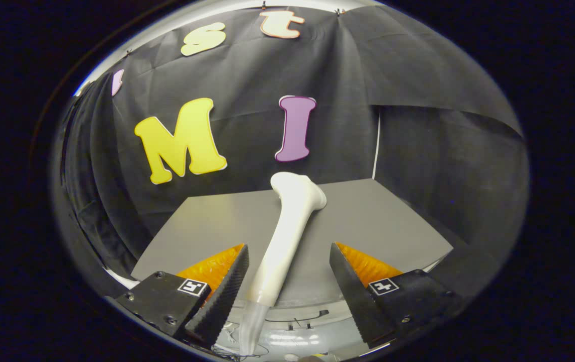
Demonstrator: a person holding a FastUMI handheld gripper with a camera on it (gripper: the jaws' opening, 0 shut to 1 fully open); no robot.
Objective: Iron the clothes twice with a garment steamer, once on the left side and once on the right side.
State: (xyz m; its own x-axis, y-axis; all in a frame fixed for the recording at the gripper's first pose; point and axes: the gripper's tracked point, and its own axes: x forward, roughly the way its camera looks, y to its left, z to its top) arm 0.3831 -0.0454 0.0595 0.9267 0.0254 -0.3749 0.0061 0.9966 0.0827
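Right now the gripper (287,281) hangs over the near edge of a grey tabletop (378,221), its jaws spread wide with a clear gap on each side of what lies between them. Going from left to right: the left finger (222,296) stands apart from the handle, then comes the garment steamer (287,236), then open space, then the right finger (352,291), which sits further from the handle than the left one does. Neither finger touches the steamer, so nothing is gripped yet. The steamer lies along the line of the fingers, its handle end nearest and its wider head pointing away toward the black cloth wall (418,141); that lie seems handy, since closing the jaws would likely catch the slim handle squarely. It looks smooth, off-white and slender, flaring into a rounded head, with a paler, translucent hose (251,327) running off its near end past the table edge. No garment can be made out, so I judge the ironing passes have not begun.
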